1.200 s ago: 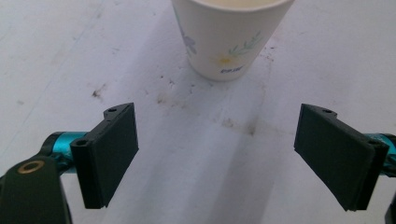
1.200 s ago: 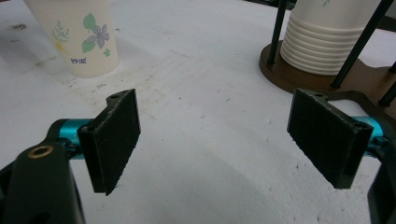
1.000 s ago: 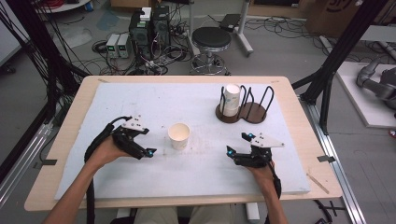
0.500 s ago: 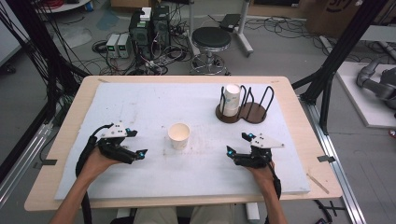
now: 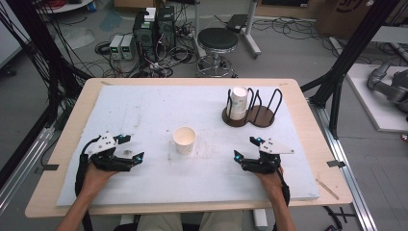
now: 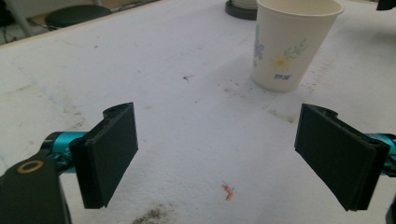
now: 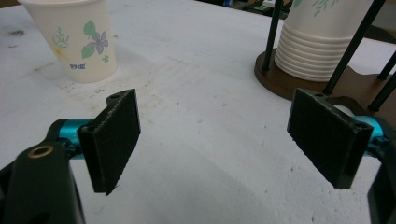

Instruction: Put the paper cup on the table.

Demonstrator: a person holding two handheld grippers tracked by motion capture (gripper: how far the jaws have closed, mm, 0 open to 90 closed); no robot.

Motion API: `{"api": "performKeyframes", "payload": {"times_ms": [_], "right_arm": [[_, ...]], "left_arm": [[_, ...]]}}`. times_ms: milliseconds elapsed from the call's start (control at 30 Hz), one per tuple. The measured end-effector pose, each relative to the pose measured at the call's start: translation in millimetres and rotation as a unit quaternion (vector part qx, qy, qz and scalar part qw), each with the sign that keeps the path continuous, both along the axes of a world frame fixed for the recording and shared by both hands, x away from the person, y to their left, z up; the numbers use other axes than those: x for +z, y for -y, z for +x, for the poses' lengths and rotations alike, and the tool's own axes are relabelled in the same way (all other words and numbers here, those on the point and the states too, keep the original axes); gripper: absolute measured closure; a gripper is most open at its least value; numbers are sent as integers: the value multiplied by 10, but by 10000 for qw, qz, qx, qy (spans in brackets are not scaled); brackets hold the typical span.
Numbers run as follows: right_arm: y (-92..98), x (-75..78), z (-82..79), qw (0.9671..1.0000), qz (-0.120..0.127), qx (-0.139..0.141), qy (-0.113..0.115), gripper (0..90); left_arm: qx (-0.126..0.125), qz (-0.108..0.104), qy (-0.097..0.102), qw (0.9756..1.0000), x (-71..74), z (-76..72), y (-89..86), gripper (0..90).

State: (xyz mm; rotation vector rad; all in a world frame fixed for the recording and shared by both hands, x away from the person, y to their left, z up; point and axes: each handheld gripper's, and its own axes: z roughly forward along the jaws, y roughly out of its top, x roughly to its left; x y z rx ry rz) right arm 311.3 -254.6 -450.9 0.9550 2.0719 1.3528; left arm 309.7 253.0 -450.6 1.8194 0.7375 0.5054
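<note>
Because it is thin paper, the cup (image 5: 184, 139) looks light and easily crushed, so I would pinch it gently across the mid wall (not the rim). White with a flower print, it stands upright and empty mid-worktop (image 5: 144, 110), between the left hand-held gripper (image 5: 135, 148) and right hand-held gripper (image 5: 246, 148), both spread and holding nothing.

White-covered table (image 5: 144, 110), paper cup (image 5: 184, 140), cup rack (image 5: 260, 115)

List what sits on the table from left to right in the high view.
Left gripper → single paper cup → stack of cups in the holder's left ring → right gripper → holder's bare right ring.
</note>
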Motion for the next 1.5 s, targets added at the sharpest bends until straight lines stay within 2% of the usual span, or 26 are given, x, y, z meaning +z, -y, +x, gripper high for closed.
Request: {"api": "performKeyframes", "payload": {"times_ms": [67,167,233,300,467,633,800,1000,1500], "right_arm": [[2,0,-1,10000,24,21,-22,176],[2,1,-10,10000,72,22,-49,176],[9,0,-8,10000,64,36,2,175],[13,-1,-6,10000,68,47,-1,176],[6,-2,-24,9999,53,51,76,175],[9,-2,-27,9999,53,67,87,176],[15,-3,-29,9999,94,91,101,176],[22,-3,-26,9999,127,82,74,175],[22,-3,-27,9999,128,73,75,176]], "left_arm": [[95,-94,0,9999,-14,-6,-25,133],[226,-218,132,9994,-33,-26,-68,133],[294,-235,208,9991,-48,-37,-91,134],[286,-291,185,9990,-70,-43,-102,135],[363,-323,357,9982,-78,-77,-102,137],[427,-408,362,9976,-84,-82,-118,141],[419,-362,422,9976,-84,-93,-113,142],[443,-503,425,9968,-90,-94,-134,143],[467,-527,406,9967,-91,-91,-139,144]]}}
